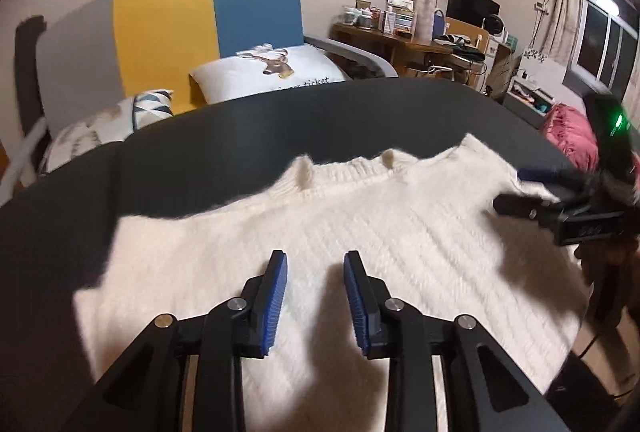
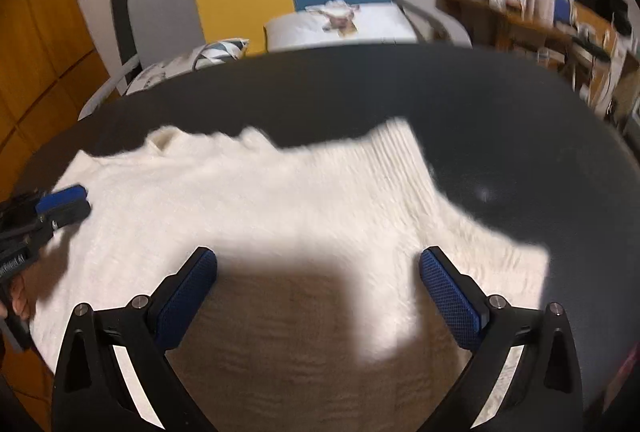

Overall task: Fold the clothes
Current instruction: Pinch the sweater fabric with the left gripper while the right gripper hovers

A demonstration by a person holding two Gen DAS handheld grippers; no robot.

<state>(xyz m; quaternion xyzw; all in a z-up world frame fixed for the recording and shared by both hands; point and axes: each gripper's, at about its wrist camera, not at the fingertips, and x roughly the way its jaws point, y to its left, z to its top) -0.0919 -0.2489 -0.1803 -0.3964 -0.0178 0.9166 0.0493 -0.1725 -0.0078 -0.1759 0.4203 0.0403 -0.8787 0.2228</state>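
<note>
Lying under both grippers (parted): white sweater (image 1: 360, 232).

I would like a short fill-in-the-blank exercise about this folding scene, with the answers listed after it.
1. The white sweater lies spread on a ____ table.
2. Both the left tongs and the right tongs are ____, holding nothing.
3. The wider gap between fingers belongs to the ____ tongs.
4. Behind the table, the deer-print pillow rests on the ____.

Missing words: black; open; right; sofa
</note>
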